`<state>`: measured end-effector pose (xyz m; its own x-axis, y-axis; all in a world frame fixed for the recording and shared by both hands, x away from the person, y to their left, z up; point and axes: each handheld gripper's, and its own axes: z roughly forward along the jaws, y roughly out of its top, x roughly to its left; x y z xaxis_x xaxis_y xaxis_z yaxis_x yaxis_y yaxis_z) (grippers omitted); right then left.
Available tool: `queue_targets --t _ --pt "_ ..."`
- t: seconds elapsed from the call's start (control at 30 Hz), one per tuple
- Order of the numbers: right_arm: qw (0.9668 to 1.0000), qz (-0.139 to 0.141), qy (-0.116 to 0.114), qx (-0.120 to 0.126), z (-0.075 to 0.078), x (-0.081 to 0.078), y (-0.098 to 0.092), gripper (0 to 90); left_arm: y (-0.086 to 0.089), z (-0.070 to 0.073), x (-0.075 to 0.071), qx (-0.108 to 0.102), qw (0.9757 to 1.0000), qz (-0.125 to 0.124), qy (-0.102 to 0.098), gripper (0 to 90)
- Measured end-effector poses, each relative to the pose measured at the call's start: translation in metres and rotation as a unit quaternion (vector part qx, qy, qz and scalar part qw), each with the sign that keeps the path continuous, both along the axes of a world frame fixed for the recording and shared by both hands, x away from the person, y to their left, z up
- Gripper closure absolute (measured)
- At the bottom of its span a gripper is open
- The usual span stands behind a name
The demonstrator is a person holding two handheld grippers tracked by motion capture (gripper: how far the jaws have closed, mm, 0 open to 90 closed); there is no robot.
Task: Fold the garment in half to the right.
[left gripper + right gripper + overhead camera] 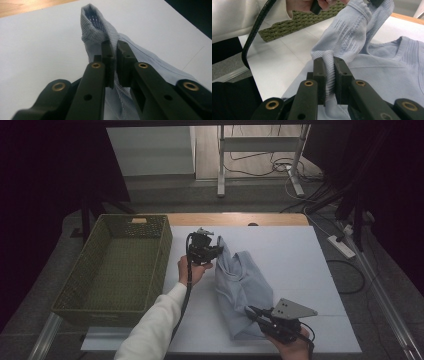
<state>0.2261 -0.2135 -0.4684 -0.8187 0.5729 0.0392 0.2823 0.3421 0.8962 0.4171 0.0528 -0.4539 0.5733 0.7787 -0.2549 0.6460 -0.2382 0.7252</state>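
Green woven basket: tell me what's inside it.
The green woven basket at the table's left looks empty; its woven floor shows bare in the high view. The strip of floor just behind its near wall is hidden. The light blue garment lies outside, beside it on the white table.

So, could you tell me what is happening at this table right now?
A person is handling a light blue sweater on the white table with two hand-held grippers. The left gripper is shut on a fold of the fabric at the far end and lifts it, while the right gripper is clamped on a ribbed edge at the near end. A green woven basket stands beside it at the left.
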Motion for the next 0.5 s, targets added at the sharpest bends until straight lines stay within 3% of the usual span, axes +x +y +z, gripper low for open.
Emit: queue_targets --t 0.5 --pt "0.9999 -0.014 0.005 -0.009 -0.002 -0.005 -0.014 80.9 -0.019 -0.008 0.007 0.017 0.9997 -0.014 0.012 84.5"
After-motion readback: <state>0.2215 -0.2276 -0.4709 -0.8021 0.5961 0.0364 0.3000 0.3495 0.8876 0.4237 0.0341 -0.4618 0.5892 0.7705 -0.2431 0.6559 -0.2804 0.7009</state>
